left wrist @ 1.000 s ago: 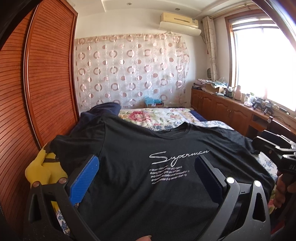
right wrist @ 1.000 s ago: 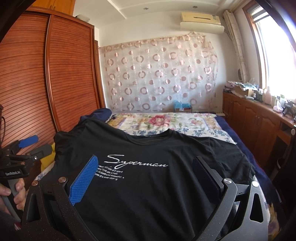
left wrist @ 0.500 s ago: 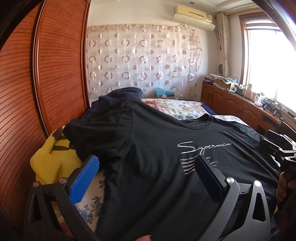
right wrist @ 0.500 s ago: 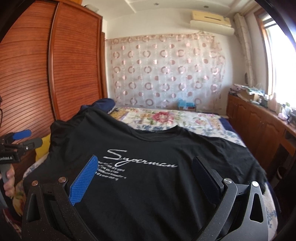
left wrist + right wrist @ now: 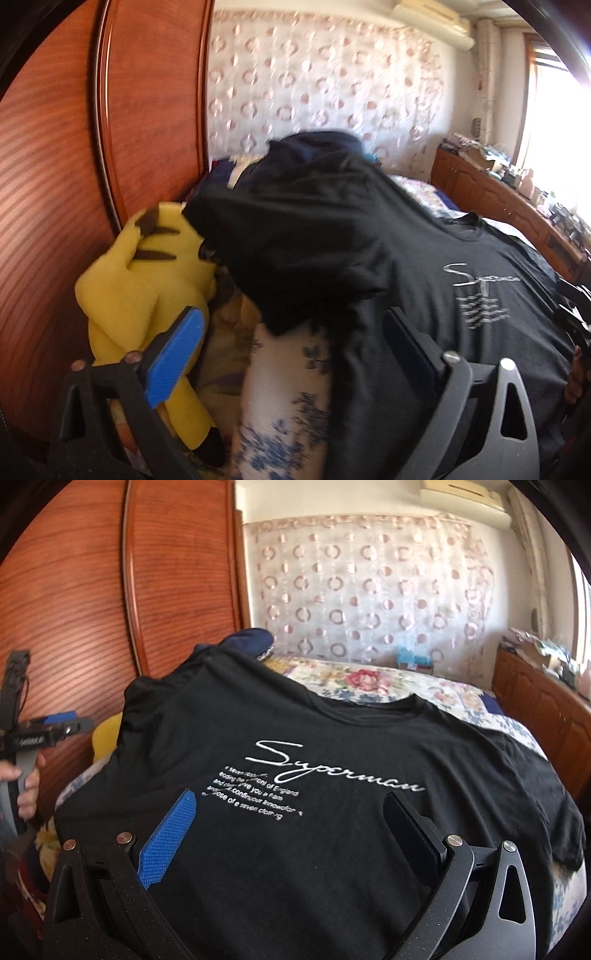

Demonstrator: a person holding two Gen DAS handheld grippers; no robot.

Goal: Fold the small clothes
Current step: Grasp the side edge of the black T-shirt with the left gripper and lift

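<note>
Starting at the left edge of your left wrist view, ribbed red-brown wardrobe (image 5: 48,206) doors curve up the frame, and a soft yellow plush (image 5: 147,266) with dark ear marks slumps against them at centre left. Your left gripper (image 5: 295,343) stands wide apart with nothing between its fingers: the ridged blue pad sits in front of the plush, the dark one over black cloth. Between them shows the bed (image 5: 280,398), its sheet white with blue flowers. The T-shirt (image 5: 424,288), matte black knit, fills the centre and right, one sleeve lying bunched and rumpled above the sheet, white script on its chest at right.

In your right wrist view, your left hand (image 5: 26,786) grips the grey handle at the far left edge. The T-shirt (image 5: 332,830) lies spread flat, chest up, across the lower frame, collar toward a floral quilt (image 5: 369,683). Your right gripper (image 5: 291,830) is wide too, empty, both fingers over the shirt's lower chest. Behind hangs a sheer ring-patterned curtain (image 5: 369,583).
</note>
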